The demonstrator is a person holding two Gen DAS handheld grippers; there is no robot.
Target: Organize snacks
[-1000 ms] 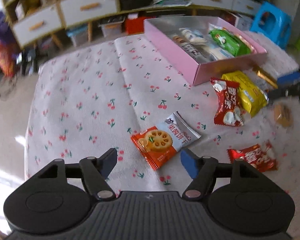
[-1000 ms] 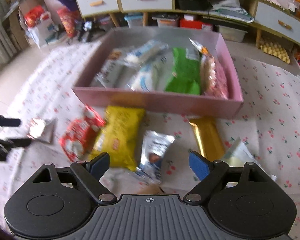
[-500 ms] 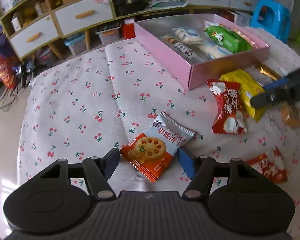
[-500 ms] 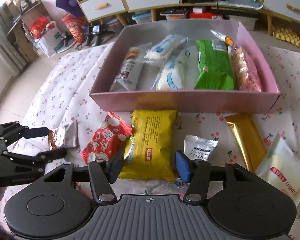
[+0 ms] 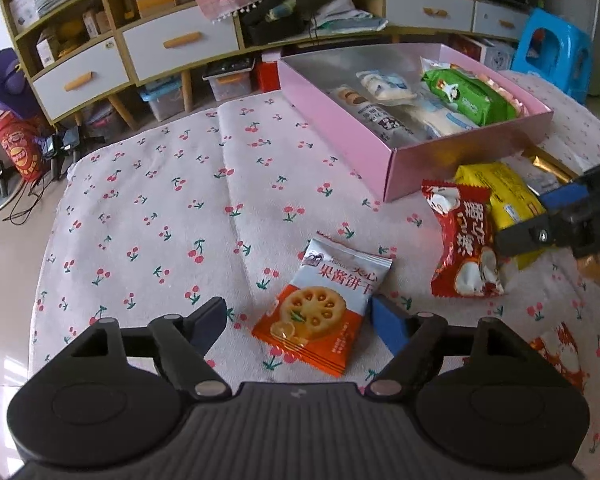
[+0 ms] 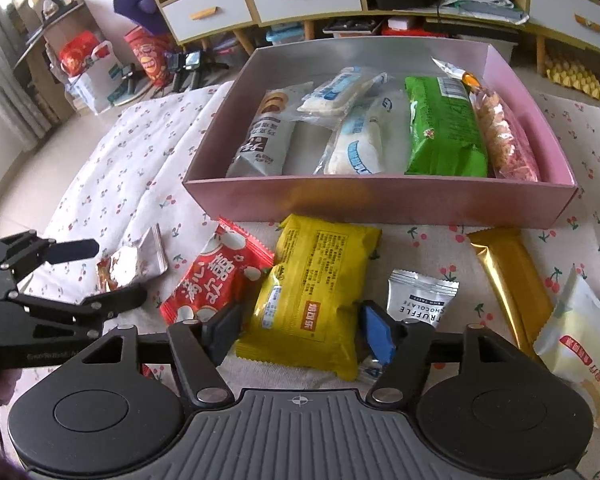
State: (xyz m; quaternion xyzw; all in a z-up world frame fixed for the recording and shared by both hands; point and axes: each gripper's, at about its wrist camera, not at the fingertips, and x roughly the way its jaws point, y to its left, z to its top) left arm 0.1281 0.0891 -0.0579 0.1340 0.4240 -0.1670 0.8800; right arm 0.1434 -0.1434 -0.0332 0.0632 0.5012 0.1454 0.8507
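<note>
On the cherry-print cloth (image 5: 148, 200), our left gripper (image 5: 300, 318) straddles the biscuit packet (image 5: 324, 308), jaws just widened, not touching. Beside the pink box (image 6: 380, 200), our right gripper (image 6: 300, 330), jaws likewise just widened, brackets the yellow packet (image 6: 312, 296) without pressing.

The small silver sachet (image 6: 420, 298) reads "TRUFFLE CHOCOLATE", seen upside down. The orange-and-white biscuit packet (image 5: 323, 307) carries "果酱饼干". The red packet (image 6: 216, 276) bears large white Chinese characters.

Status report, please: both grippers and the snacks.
Left gripper open, straddling orange-and-white biscuit packet. Right gripper open around yellow snack bag. Pink box unobstructed.
</note>
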